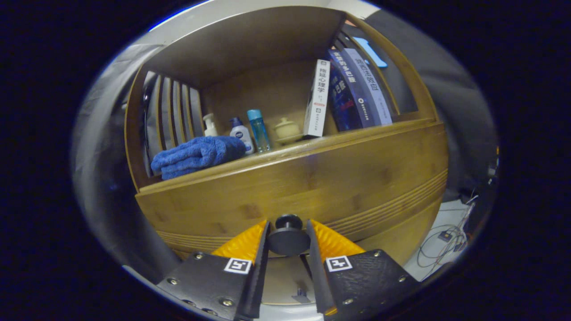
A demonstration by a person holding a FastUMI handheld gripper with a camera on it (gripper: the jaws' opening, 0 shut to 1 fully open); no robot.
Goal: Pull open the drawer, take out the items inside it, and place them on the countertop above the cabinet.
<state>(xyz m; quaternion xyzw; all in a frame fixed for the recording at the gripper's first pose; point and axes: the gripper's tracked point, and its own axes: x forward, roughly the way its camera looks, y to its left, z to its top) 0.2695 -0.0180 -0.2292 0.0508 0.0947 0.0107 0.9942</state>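
Two fingers of the gripper [288, 243] bracket the round knob [288, 237] on the drawer [312, 187], closed to about its width; whether both press on it is unclear. Rigid and rounded, the knob is the natural hold, though it looks liable to slip from a loose grip. Above, the countertop [294, 149] carries a blue towel [198, 155], bottles [250, 133] and books [352, 89].

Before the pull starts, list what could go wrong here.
1. The gripper flanks the round drawer knob; whether both fingers press it is unclear, so it may slip off.
2. A jerky pull could shake the cabinet and topple the slim bottles or leaning books on the countertop.
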